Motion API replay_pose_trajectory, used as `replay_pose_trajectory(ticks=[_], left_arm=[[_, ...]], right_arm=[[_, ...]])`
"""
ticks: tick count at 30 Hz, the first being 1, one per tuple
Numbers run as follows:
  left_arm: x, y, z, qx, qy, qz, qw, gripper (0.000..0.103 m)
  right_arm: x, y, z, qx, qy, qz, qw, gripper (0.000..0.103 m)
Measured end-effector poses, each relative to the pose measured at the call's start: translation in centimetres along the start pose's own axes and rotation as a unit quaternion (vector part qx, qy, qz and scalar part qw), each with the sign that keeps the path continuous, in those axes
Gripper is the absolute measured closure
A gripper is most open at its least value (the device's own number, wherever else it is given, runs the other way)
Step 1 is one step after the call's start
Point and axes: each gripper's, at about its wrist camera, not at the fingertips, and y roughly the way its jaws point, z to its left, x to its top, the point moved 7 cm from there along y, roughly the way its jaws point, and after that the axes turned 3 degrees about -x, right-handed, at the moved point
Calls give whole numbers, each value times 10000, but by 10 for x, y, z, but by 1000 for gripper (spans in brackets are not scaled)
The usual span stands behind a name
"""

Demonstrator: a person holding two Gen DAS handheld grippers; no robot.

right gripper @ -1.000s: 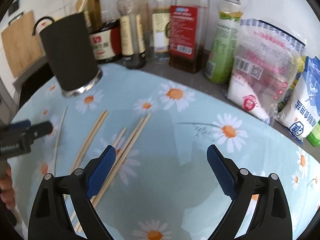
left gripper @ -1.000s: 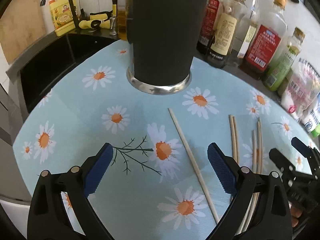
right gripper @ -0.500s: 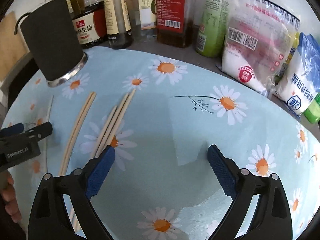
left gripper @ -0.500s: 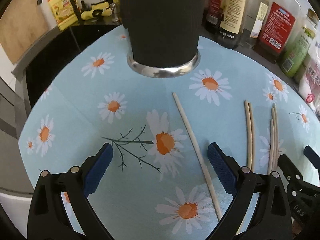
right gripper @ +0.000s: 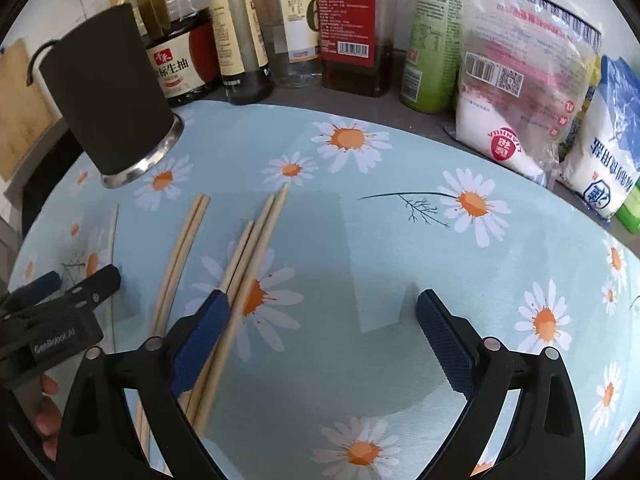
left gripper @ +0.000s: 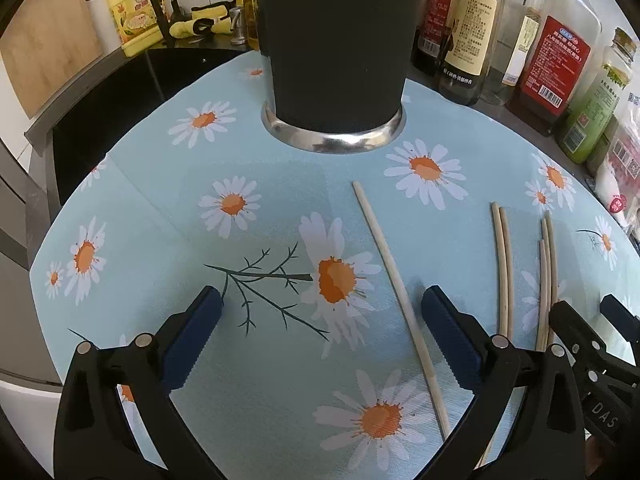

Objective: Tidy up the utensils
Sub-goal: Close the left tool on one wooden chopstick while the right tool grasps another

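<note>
Opening wide, left gripper (left gripper: 320, 336) with ribbed blue pads, nothing clasped; lone chopstick (left gripper: 396, 292) on the mat between them, just inside the right-hand pad. Beyond it, paired chopsticks (left gripper: 505, 268) and a loose trio (left gripper: 548, 276). Straight ahead, black cup (left gripper: 338, 40) with shiny metal base, close only in this view. Spread and empty too, right gripper (right gripper: 320, 340), trio (right gripper: 244, 284) running under its left pad. Shown only there: white bags (right gripper: 524, 92). Underneath everything, daisy-print mat (right gripper: 392, 248).

Both wrist views downward, close; share chopsticks (left gripper: 505, 268).
</note>
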Motion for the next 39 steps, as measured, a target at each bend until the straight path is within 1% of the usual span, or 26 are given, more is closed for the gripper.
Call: replay_pose_trajectory(ticks=[1,7,8,11,16,17,18,19,20,21,22,23,24,26,28,29,30,31,33,37,39], left_arm=[[0,0,0,-5,4,-23,10000,4],[0,0,1,-46,46,-79,9999,4],[0,0,1,-56,50,-73,9999,4],[1,0,1,-71,63,-32,9999,4],[-2,-1,1,-95,63,29,9999,6],[-3,-3,0,-108,85,0,9999,10],[-4,-6,-1,-149,137,-29,9998,19],[-5,-8,-2,-190,176,-42,9997,25],[-5,-11,-4,-238,217,-47,9995,42],[-5,-14,-6,-297,289,-28,9991,59],[-5,-15,-8,-370,371,-2,9986,66],[-5,-15,-8,-417,416,20,9983,79],[-5,-16,-7,-503,448,63,9977,92],[-6,-16,-2,-721,364,184,9966,98],[-6,-16,5,-1012,224,334,9940,98],[-7,-17,8,-1005,227,344,9941,98],[-7,-18,11,-918,252,309,9950,98],[-8,-19,14,-932,247,315,9948,98],[-8,-22,20,-1104,120,388,9931,98],[0,-32,34,-843,233,135,9961,98],[4,-34,42,-591,351,-73,9976,98]], right_arm=[[0,1,1,-6,39,33,10000,9],[0,3,-8,-130,210,227,9994,9],[-2,5,-11,-298,108,271,9991,8],[-4,1,-12,-285,75,160,9994,8],[-4,-1,-13,-277,78,173,9994,12],[-4,-3,-12,-240,25,122,9996,24],[-4,-6,-10,-203,-26,69,9998,45],[-5,-10,-8,-152,-96,54,9998,55],[-6,-13,-8,-123,-142,87,9998,71],[-6,-14,-8,-94,-184,123,9997,84],[-6,-15,-10,-86,-200,149,9997,91],[-6,-15,-14,-51,-169,173,9997,95],[-6,-16,-17,-30,-118,195,9997,98],[-5,-16,-24,138,35,246,9996,98],[-5,-16,-29,397,129,280,9987,98],[-4,-15,-33,509,161,290,9982,98],[-4,-15,-36,551,206,279,9979,98],[-2,-15,-41,593,295,244,9975,98],[1,-18,-46,675,404,166,9968,98],[14,-30,-49,928,503,-50,9944,98],[24,-36,-48,1041,485,-244,9931,98]])
